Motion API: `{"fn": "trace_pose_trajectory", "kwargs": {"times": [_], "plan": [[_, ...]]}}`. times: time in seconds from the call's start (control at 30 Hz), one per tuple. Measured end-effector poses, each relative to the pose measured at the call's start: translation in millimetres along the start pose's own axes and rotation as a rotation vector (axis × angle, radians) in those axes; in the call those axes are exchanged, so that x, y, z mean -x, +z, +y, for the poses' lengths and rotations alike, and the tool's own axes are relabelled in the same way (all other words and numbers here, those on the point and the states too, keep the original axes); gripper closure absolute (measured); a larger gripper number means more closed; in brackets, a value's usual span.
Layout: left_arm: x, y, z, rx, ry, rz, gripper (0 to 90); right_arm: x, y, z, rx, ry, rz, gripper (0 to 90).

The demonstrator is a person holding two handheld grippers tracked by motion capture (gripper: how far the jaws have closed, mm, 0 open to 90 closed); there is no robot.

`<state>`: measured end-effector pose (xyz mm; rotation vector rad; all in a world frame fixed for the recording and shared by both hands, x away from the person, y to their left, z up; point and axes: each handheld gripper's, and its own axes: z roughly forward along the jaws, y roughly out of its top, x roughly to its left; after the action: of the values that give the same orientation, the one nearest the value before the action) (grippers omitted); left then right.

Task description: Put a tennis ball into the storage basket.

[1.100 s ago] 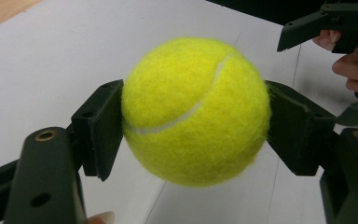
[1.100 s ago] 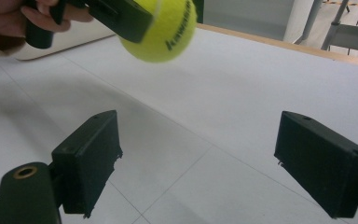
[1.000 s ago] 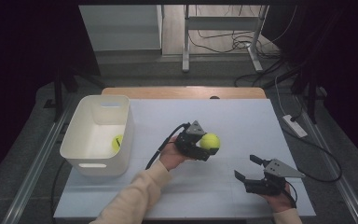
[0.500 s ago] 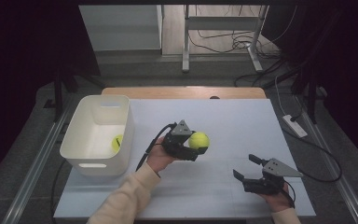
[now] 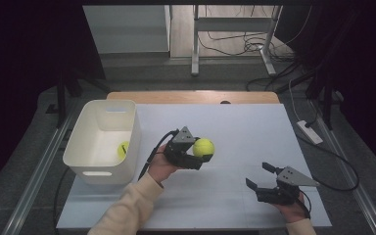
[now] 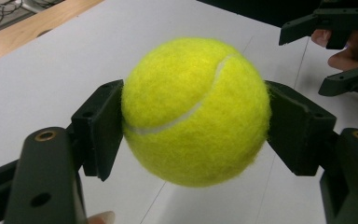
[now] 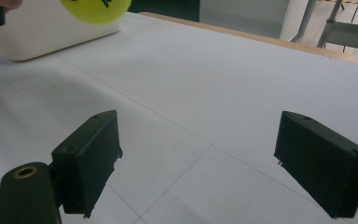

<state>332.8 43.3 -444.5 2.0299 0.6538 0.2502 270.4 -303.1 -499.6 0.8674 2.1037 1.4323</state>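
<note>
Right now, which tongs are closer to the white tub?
Left. The left tongs hold a tennis ball just right of the white tub; the right tongs sit open, far across the table.

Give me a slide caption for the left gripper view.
Left gripper clamps a yellow tennis ball between its jaws above the white table, the open right gripper beyond.
</note>
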Motion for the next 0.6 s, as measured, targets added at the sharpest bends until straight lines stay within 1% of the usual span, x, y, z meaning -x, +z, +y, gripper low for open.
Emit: {"fn": "trace_pose_trajectory", "kwargs": {"times": [0.1, 0.33, 0.43, 0.5, 0.6], "plan": [[-1.0, -3.4, 0.0, 0.006, 0.000, -0.001, 26.9, -0.4, 0.5, -0.1, 0.002, 0.000, -0.004, 14.2], [-3.1, -10.2, -1.0, 0.018, -0.006, 0.011, 26.9, -0.4, -0.6, -0.4, 0.002, 0.001, -0.008, 14.2], [-2.8, -14.8, -1.8, 0.032, -0.009, 0.009, 27.0, -0.5, -0.9, -0.6, 0.002, 0.001, -0.009, 14.2], [-3.2, -18.2, -2.7, 0.044, -0.014, -0.002, 26.9, -0.5, -1.3, -0.3, 0.000, 0.000, -0.008, 14.2], [-3.3, -21.1, -3.3, 0.052, -0.015, 0.007, 26.9, -0.8, -1.3, -0.3, 0.000, -0.002, -0.009, 14.2]]}}
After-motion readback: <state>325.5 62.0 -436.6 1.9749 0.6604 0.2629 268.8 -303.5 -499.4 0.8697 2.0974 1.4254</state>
